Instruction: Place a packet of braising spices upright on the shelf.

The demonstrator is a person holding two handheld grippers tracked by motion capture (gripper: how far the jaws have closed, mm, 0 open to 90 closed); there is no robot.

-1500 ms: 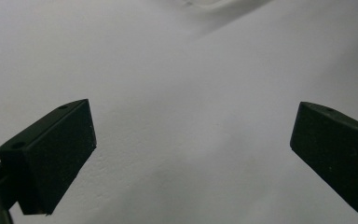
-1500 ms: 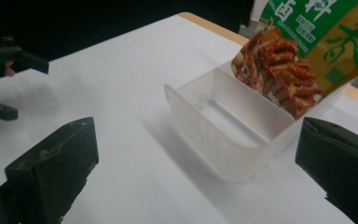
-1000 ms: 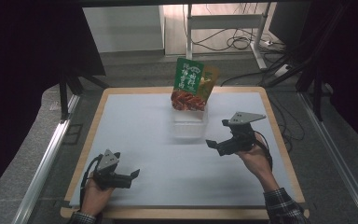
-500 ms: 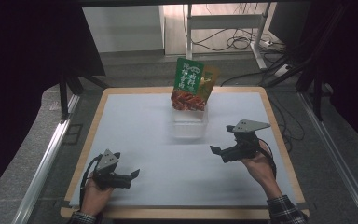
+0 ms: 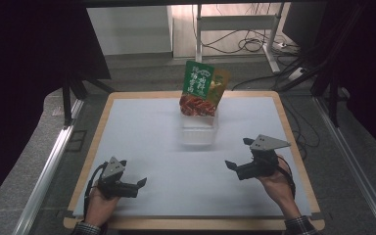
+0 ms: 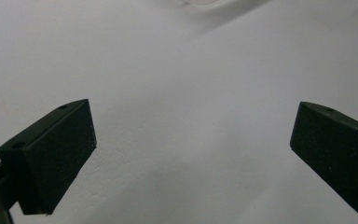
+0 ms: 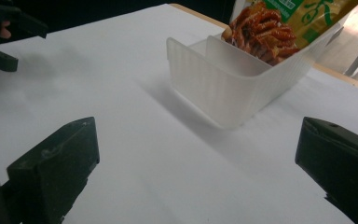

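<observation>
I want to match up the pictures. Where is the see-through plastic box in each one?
High view: the clear plastic box sits mid-table, just below the green snack bag standing in it.
Left gripper view: a pale edge at the top may be it; I cannot tell.
Right gripper view: the box is upper middle, ahead of the open jaws.
Shared landmark: the white table mat.

From above my side I am looking forward and down over the whole white-topped, wood-edged table (image 5: 142, 132). My right gripper view is sitting low, facing across the tabletop at the translucent plastic bin (image 7: 235, 88) nearby, a bin the high view is also showing. My left gripper view is hovering close over bare table surface, pointing downward.
</observation>
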